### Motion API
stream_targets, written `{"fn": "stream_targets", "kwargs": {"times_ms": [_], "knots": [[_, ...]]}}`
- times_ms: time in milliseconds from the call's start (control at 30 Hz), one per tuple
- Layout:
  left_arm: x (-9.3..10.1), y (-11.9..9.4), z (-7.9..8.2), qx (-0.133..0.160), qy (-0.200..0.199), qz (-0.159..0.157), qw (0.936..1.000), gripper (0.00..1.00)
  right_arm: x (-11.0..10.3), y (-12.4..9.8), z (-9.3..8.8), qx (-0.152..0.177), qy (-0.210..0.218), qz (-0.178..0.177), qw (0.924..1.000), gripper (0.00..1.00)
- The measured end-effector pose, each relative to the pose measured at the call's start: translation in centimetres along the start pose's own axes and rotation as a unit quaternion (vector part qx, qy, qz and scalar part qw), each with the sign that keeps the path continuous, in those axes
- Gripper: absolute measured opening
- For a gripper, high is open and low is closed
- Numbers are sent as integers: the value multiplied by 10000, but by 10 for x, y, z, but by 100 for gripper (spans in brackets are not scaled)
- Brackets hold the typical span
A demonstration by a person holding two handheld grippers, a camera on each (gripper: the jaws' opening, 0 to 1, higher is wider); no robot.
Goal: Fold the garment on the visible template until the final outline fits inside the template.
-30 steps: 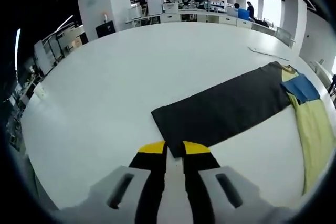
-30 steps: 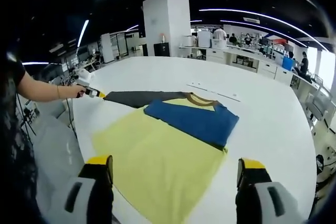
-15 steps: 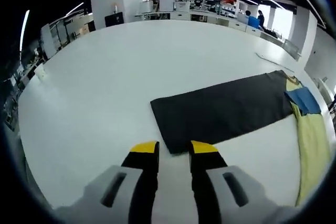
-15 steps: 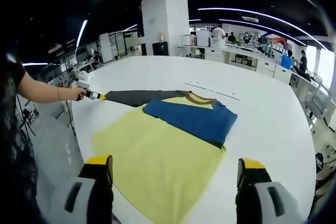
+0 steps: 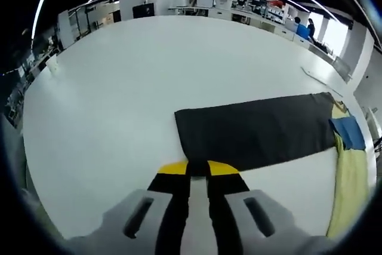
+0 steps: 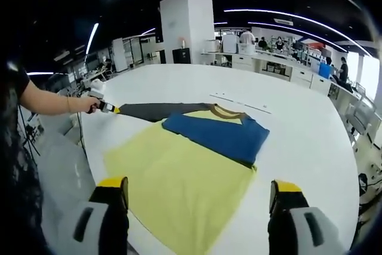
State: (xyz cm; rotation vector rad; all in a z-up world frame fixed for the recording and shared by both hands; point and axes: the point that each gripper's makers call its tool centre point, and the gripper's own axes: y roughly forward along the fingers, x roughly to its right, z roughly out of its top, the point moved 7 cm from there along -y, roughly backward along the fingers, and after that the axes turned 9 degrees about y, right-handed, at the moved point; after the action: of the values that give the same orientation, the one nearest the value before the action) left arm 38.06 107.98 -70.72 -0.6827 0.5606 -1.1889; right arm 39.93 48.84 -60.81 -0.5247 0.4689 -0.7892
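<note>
Closing since before, left hand-held gripper (image 5: 197, 169) pinches garment's (image 6: 197, 147) dark sleeve (image 5: 256, 132); right (image 6: 200, 192) spread.

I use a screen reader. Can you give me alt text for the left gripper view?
The left gripper is closed on the near edge of a long dark sleeve lying flat on a white table. The sleeve runs right toward yellow cloth.
</note>
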Motion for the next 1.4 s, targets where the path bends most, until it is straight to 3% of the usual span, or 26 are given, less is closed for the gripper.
{"fn": "stream_targets", "kwargs": {"times_ms": [100,500,1000,1200,1400], "knots": [[2,-2,1,58,106,2,9999,1,-1,0,0,17,34,-4,10000,99],[11,-13,14,305,257,-161,9991,0,-8,0,-1,-58,-71,51,9999,99],[41,-14,46,647,457,-597,9951,0,-23,-3,1,29,-80,99,9999,99],[62,-19,58,749,761,-815,9909,0,-26,-4,-1,22,-68,127,9999,99],[80,-20,69,847,806,-1082,9872,0,-30,-3,-2,1,-60,180,9998,99]]}}
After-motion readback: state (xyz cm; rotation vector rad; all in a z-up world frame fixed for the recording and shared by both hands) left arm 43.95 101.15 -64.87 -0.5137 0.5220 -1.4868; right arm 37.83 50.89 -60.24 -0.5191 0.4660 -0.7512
